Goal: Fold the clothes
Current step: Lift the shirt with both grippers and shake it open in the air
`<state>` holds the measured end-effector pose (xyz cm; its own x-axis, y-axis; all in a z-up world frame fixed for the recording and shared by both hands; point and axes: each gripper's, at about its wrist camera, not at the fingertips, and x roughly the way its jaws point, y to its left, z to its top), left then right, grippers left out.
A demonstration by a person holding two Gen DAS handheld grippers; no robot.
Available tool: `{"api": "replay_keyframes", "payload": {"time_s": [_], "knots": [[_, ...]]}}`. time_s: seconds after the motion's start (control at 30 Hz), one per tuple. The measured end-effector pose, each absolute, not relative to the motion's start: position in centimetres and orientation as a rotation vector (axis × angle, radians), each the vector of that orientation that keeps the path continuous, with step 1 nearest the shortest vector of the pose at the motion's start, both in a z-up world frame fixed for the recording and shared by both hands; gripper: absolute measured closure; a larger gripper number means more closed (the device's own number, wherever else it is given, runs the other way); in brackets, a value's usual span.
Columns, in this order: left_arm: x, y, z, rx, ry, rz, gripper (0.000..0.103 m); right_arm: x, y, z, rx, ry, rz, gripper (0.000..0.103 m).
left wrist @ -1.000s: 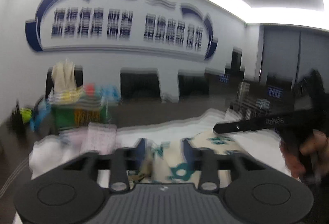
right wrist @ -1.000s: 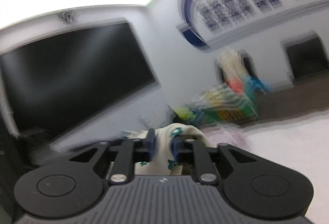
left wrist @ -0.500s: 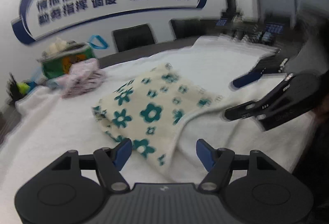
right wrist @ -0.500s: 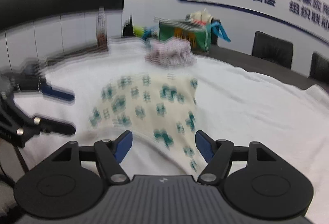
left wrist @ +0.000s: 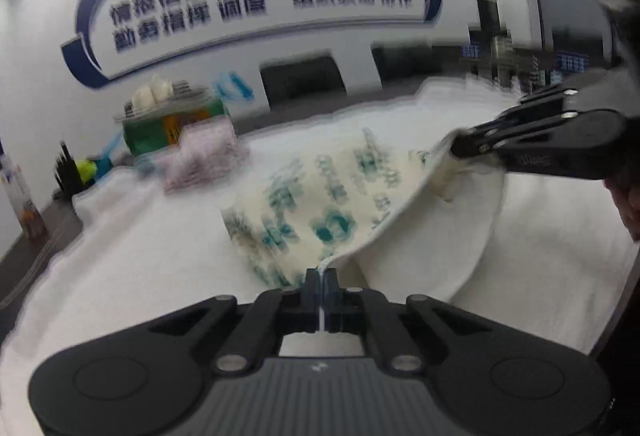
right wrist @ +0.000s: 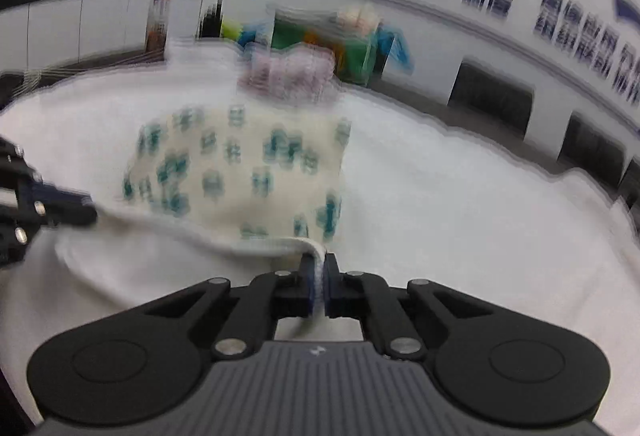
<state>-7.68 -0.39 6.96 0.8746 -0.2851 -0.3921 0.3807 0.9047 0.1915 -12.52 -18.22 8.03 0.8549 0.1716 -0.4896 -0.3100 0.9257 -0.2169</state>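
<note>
A cream garment with teal flowers lies partly folded on a white-covered table; it also shows in the right wrist view. My left gripper is shut on its near white hem. My right gripper is shut on the same hem at another point. The right gripper also shows in the left wrist view, holding the cloth's edge lifted off the table. The left gripper shows at the left edge of the right wrist view. The hem stretches between the two grippers.
A pink folded cloth and a green box with stuffed items sit at the far left of the table. Dark chairs stand along the back wall. The table's right edge is close.
Both grippers were open above the flat-lying garment half a second ago. They have since closed on its near hem and lifted that edge off the table.
</note>
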Motion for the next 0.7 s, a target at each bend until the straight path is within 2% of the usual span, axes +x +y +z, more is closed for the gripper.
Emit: {"api": "replay_keyframes", "payload": {"time_s": [0.13,0.27,0.33,0.5,0.7], "knots": [[-8.1,2.1,15.0,0.217,0.193,-0.381,0.103,-16.4,-18.3,17.2,-0.287,0.215,0.266,0.100],[-11.4,4.0,27.5,0.227,-0.046,-0.435,0.103,-19.9,-19.0,28.5,-0.281,0.007,0.331,0.100],[-13.6,3.7,31.7,0.268,-0.147,-0.427,0.103,-21.9,-19.6,34.1,-0.270,-0.090,0.364,0.100],[-13.9,2.1,36.1,0.323,-0.225,-0.401,0.103,-25.7,-20.4,42.3,-0.278,-0.259,0.371,0.100],[-5.6,0.4,35.7,0.280,-0.120,-0.405,0.103,-19.4,-22.4,44.3,-0.228,-0.151,0.318,0.100]]}}
